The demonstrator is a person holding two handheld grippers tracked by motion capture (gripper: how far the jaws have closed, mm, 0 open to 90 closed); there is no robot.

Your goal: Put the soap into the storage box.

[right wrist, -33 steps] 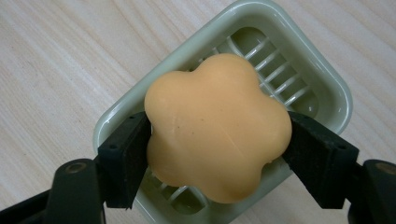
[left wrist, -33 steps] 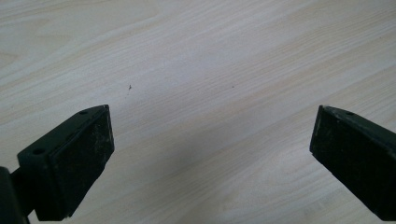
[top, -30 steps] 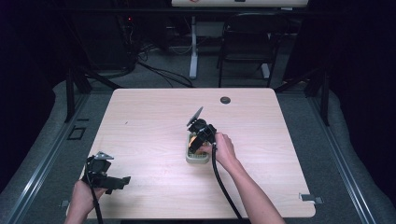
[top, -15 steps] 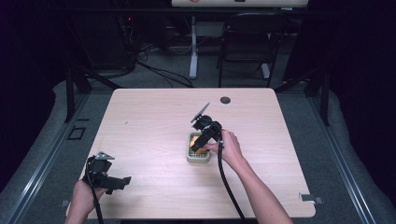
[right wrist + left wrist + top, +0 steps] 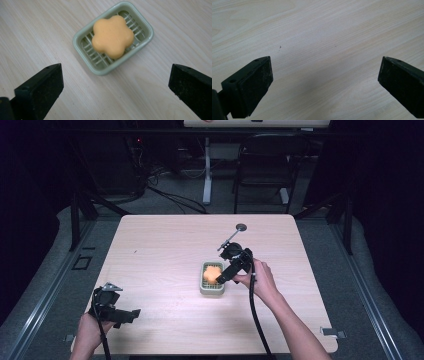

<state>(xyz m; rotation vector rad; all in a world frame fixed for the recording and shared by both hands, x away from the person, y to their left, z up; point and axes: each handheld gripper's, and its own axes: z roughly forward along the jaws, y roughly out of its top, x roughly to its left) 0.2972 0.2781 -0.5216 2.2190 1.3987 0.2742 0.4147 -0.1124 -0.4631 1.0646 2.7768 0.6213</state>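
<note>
Above soap point(image 5: 113, 36), spread right tool point(image 5: 115, 82)

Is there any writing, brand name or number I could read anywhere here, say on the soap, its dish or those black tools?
None can be read.
Orange flower-shaped soap: plain, no stamp.
Green soap dish: no mark on its rim or slats.
Right tool and left tool: plain black, no label shows.
Table: bare wood grain, plus a small dark round thing too small to tell.

high: above, fwd-down, far | R grip cam: close over soap dish point(image 5: 113, 37), shared w/ high | L: close on table point(image 5: 324, 37)
</note>
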